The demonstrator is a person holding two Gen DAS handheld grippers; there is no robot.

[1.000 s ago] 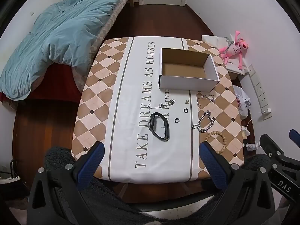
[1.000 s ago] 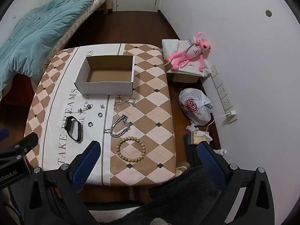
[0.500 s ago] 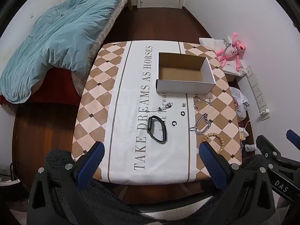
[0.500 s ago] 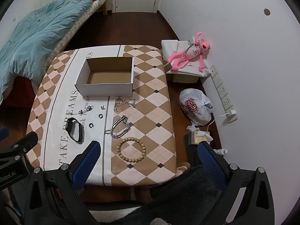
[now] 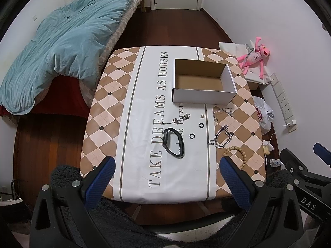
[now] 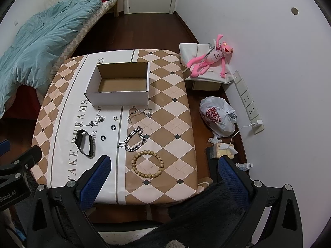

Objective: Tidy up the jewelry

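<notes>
Cardboard box point(image 6: 120, 86) beyond silver chain bracelet point(image 6: 135, 138).

Both wrist views overlook the table point(image 5: 107, 111) from above.

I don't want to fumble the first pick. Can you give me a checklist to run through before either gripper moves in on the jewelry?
1. Cardboard box open and nothing inside: ok.
2. Left hand-held gripper open, holding nothing: ok.
3. Right hand-held gripper open, holding nothing: ok.
4. Beaded bracelet lies apart from the silver chain bracelet: ok.
5. Black watch unobstructed on the tablecloth: ok.
6. Thin chain free of tangles: cannot tell.
</notes>
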